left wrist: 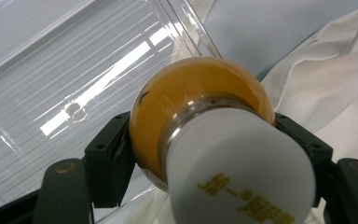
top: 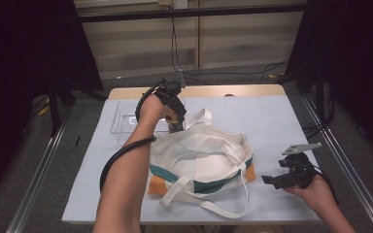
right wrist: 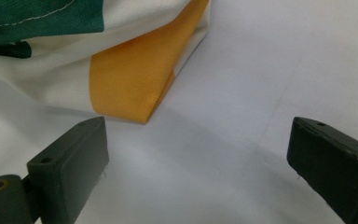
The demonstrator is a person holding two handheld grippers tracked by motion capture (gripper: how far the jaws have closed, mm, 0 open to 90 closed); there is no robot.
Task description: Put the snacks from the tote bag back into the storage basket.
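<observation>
In the left gripper view, the left gripper [left wrist: 205, 154] is seen with its jaws closed against both sides of an orange bottle [left wrist: 186, 102] with a white cap [left wrist: 242, 168], held over the edge of a clear plastic tray [left wrist: 51, 70] at the upper left of the frame, beside white cloth. In the high view, the left gripper [top: 175, 114] is placed near the centre top of the pale surface [top: 281, 121], just above the cream tote bag [top: 199, 160]. The right gripper [top: 277, 180], at the lower right, is held with its jaws spread wide and empty, close to the bag's orange corner [right wrist: 130, 79] without touching it.
</observation>
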